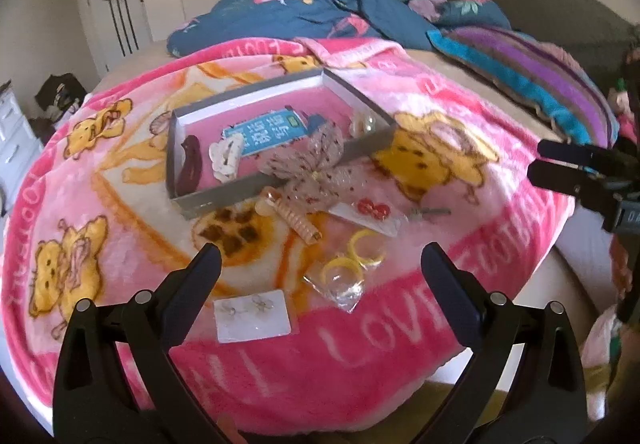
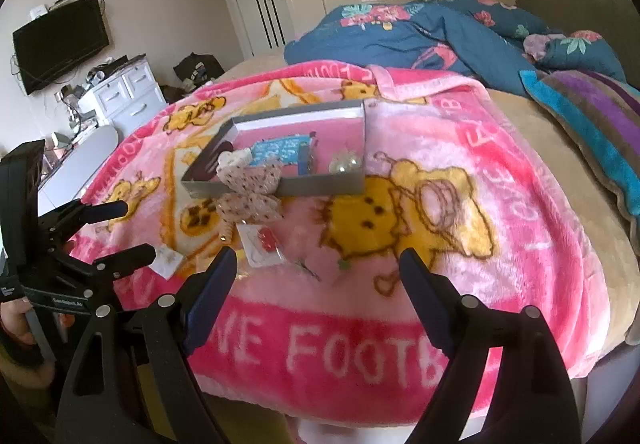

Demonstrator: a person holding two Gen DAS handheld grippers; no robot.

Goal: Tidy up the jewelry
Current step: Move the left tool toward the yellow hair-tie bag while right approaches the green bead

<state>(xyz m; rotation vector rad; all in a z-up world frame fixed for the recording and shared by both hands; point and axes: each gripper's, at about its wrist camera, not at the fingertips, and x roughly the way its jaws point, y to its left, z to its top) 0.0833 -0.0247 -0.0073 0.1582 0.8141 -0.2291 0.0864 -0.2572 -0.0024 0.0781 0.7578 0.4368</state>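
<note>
Jewelry is spread on the pink blanket (image 1: pixel 120 228), and some of it already sits in the grey box (image 1: pixel 256 188): a dark clip (image 1: pixel 191 166), a white clip (image 1: pixel 226 158) and pearl pieces (image 1: pixel 366 124). A big lacy bow (image 1: pixel 312 172) hangs half over the box's front wall. Still outside I see a card with red studs (image 1: pixel 372 214), a spiral clip (image 1: pixel 298 222), yellow rings in a bag (image 1: pixel 348 268), a white earring card (image 1: pixel 253 316) and a small pin (image 1: pixel 430 213). So I think most of the job is left. My left gripper (image 1: pixel 320 268) is spread wide and holds nothing. My right gripper (image 2: pixel 316 272) is wide apart too, with nothing in it.
</note>
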